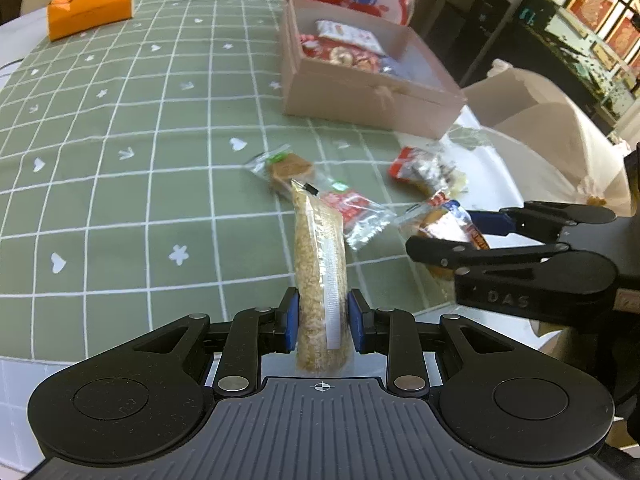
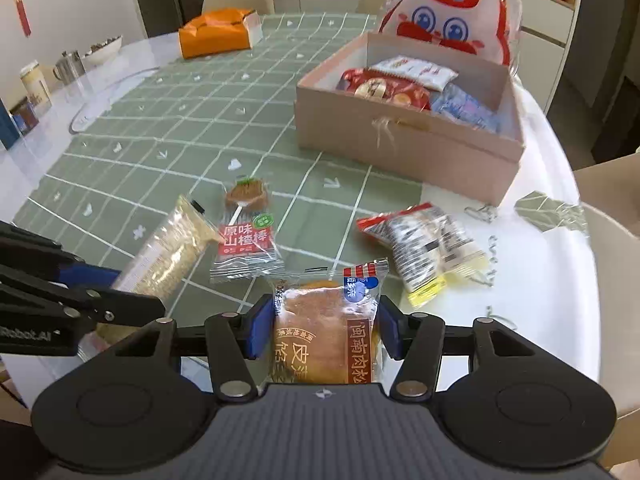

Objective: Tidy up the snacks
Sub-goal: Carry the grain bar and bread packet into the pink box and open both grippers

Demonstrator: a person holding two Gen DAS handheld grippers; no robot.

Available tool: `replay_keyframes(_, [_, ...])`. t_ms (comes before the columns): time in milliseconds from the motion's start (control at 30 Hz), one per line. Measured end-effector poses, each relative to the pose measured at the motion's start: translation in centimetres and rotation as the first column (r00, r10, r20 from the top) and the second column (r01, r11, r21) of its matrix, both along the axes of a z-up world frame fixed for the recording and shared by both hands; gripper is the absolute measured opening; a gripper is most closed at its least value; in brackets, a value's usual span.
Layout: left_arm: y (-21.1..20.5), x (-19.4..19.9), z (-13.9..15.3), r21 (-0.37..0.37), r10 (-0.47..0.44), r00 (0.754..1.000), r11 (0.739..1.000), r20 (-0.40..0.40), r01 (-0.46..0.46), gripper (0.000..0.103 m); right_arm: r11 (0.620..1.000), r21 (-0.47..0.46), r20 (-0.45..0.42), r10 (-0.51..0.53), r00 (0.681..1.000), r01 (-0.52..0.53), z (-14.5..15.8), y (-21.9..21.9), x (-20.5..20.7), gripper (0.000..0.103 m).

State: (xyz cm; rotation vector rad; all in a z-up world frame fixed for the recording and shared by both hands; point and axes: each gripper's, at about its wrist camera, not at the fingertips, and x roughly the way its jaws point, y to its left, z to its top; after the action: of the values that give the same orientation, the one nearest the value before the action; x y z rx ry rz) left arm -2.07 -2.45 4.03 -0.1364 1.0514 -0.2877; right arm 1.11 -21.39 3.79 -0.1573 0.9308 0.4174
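- Left wrist view: the left gripper [image 1: 322, 316] pinches a long clear-wrapped grain bar [image 1: 320, 276] between its blue pads; the bar points forward, raised above the green gridded tablecloth [image 1: 120, 160].
- Right wrist view: the right gripper [image 2: 323, 328] pinches a wrapped round pastry [image 2: 326, 332] across its width, held above the near edge of the table [image 2: 540, 280].
- Pink box [image 2: 408, 152]: stands open at the far right of the cloth, well apart from both grippers. It already contains several packets, among them a red packet [image 2: 380, 90], a white packet [image 2: 414, 70] and a blue packet [image 2: 466, 112].
- Behind the box stands a white bag with a red cartoon face [image 2: 448, 20].
- Still loose on the table: a hawthorn-stick packet [image 2: 246, 236] on the cloth between the two grippers, and a red-edged packet [image 2: 424, 244] on bare tabletop near the box.
- An orange carton [image 2: 216, 34] sits at the far end of the cloth; whether it belongs to the task cannot be told.
- Progress, as a judgement: roughly half complete. Several snacks are boxed, two are in hand and not yet delivered, two are not yet picked up.
- Remaining procedure, as a judgement: carry both held items to the box, release them inside, then collect the two loose packets.
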Motion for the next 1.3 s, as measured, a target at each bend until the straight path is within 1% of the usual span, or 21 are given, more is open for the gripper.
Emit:
replay_keyframes(167, [-0.7, 0.6, 1.8, -0.044, -0.029, 0.998, 0.999, 0.048, 0.031, 0.03, 0.999, 0.035, 0.028, -0.011, 1.0, 0.01, 3.0, -1.7, 0.3, 0.054])
replay_keyframes(267, [-1.1, 2.1, 3.4, -0.075, -0.036, 0.996, 0.996, 0.076, 0.042, 0.03, 0.999, 0.049, 0.07, -0.023, 0.997, 0.019, 5.3, -2.6, 1.0, 0.054])
replay_keyframes(300, [-1.1, 2.9, 4.3, -0.096, -0.035, 0.995, 0.994, 0.091, 0.044, 0.03, 0.998, 0.053, 0.092, -0.026, 0.995, 0.021, 6.4, -3.0, 1.4, 0.054])
replay_keyframes(367, [-1.2, 5.0, 6.4, -0.132, -0.035, 0.99, 0.99, 0.135, 0.053, 0.03, 0.997, 0.073, 0.144, -0.041, 0.989, 0.03, 8.9, -3.8, 2.3, 0.054])
replay_keyframes(500, [-2.4, 10.5, 10.4, -0.156, -0.012, 0.972, 0.987, 0.234, 0.05, 0.03, 0.991, 0.123, 0.262, -0.081, 0.962, 0.05, 15.1, -5.5, 6.3, 0.054])
replay_keyframes(567, [-3.4, 13.8, 11.0, -0.18, -0.005, 0.967, 0.982, 0.256, 0.052, 0.03, 0.989, 0.135, 0.291, -0.101, 0.951, 0.064, 16.8, -6.1, 8.9, 0.054])
replay_keyframes(633, [-4.8, 17.6, 10.6, -0.216, 0.004, 0.966, 0.975, 0.258, 0.054, 0.03, 0.987, 0.129, 0.29, -0.127, 0.949, 0.093, 17.5, -6.7, 12.0, 0.054])
replay_keyframes(700, [-6.3, 21.5, 8.7, -0.272, 0.005, 0.972, 0.96, 0.234, 0.061, 0.03, 0.985, 0.12, 0.262, -0.152, 0.953, 0.124, 17.1, -7.2, 15.1, 0.054])
replay_keyframes(733, [-7.0, 23.3, 7.2, -0.291, 0.001, 0.979, 0.955, 0.205, 0.06, 0.03, 0.983, 0.12, 0.245, -0.162, 0.956, 0.135, 16.7, -7.6, 16.6, 0.054])
replay_keyframes(767, [-7.6, 25.0, 5.6, -0.3, -0.006, 0.987, 0.952, 0.161, 0.055, 0.03, 0.982, 0.118, 0.23, -0.17, 0.958, 0.146, 16.1, -7.9, 17.8, 0.054])
replay_keyframes(800, [-8.2, 26.4, 4.0, -0.292, -0.013, 0.994, 0.955, 0.107, 0.044, 0.029, 0.981, 0.115, 0.215, -0.177, 0.96, 0.155, 15.4, -8.2, 18.9, 0.054])
replay_keyframes(833, [-8.7, 27.1, 3.1, -0.277, 0.0, 0.997, 0.961, 0.079, 0.022, 0.029, 0.98, 0.112, 0.198, -0.183, 0.963, 0.163, 14.5, -8.6, 19.9, 0.054])
replay_keyframes(900, [-8.8, 26.7, 2.8, -0.28, 0.022, 0.994, 0.96, 0.108, 0.009, 0.03, 0.977, 0.117, 0.16, -0.198, 0.967, 0.18, 12.8, -9.3, 21.4, 0.054])
replay_keyframes(967, [-8.2, 26.0, 3.1, -0.289, 0.042, 0.99, 0.957, 0.136, -0.002, 0.03, 0.975, 0.143, 0.125, -0.187, 0.974, 0.169, 11.0, -9.5, 22.5, 0.054])
replay_keyframes(1000, [-7.7, 25.3, 3.4, -0.277, 0.062, 0.987, 0.961, 0.147, -0.019, 0.03, 0.974, 0.158, 0.105, -0.182, 0.978, 0.164, 10.1, -9.4, 23.2, 0.054])
replay_keyframes(1067, [-6.5, 23.9, 3.8, -0.238, 0.106, 0.981, 0.969, 0.163, -0.065, 0.03, 0.966, 0.211, 0.054, -0.166, 0.985, 0.151, 8.7, -9.1, 24.3, 0.055])
replay_keyframes(1133, [-5.2, 22.5, 4.1, -0.188, 0.155, 0.974, 0.974, 0.168, -0.123, 0.03, 0.95, 0.259, -0.05, -0.165, 0.985, 0.172, 7.2, -8.9, 25.9, 0.056])
replay_keyframes(1167, [-4.6, 21.8, 4.1, -0.163, 0.178, 0.971, 0.975, 0.16, -0.152, 0.03, 0.945, 0.269, -0.079, -0.17, 0.982, 0.185, 6.7, -8.6, 26.1, 0.056])
replay_keyframes(1200, [-3.9, 21.0, 3.8, -0.133, 0.2, 0.969, 0.974, 0.143, -0.181, 0.03, 0.944, 0.271, -0.088, -0.171, 0.981, 0.189, 6.5, -8.4, 26.3, 0.057])
replay_keyframes(1267, [-2.7, 19.5, 3.2, -0.096, 0.229, 0.967, 0.971, 0.107, -0.219, 0.028, 0.954, 0.238, -0.056, -0.173, 0.983, 0.181, 6.6, -7.6, 25.6, 0.061])
replay_keyframes(1300, [-2.1, 18.6, 2.8, -0.119, 0.229, 0.969, 0.969, 0.096, -0.217, 0.023, 0.961, 0.215, -0.033, -0.173, 0.984, 0.175, 6.9, -7.1, 25.0, 0.063])
